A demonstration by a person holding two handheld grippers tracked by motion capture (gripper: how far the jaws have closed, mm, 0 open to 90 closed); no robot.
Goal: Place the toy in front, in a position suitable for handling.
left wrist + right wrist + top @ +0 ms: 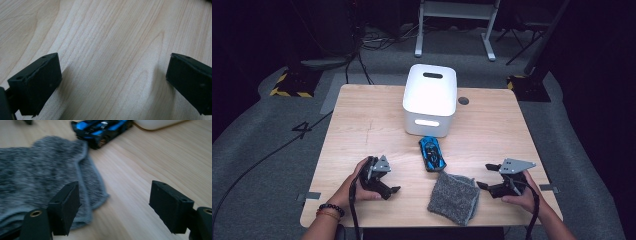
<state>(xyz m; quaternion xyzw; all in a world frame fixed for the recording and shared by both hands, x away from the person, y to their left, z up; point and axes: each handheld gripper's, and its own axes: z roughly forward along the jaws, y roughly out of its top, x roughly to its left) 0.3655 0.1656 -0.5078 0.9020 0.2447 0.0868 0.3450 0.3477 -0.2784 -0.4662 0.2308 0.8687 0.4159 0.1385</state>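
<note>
Resting on table: folded grey fuzzy cloth [454,198], blue-and-black toy car [432,154], white plastic bin [430,99]
Left gripper [388,181]: jaws spread, empty
Right gripper [488,176]: jaws spread, empty

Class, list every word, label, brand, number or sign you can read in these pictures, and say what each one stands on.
"4": a dark mark on the grey floor left of the table; it looks like the digit, though it is small.
Yellow-and-black hazard stripes, no words: on the dark floor stands either side of the table.
No readable text on the white bin, blue toy car, grey cloth, left claw or right claw.
</note>
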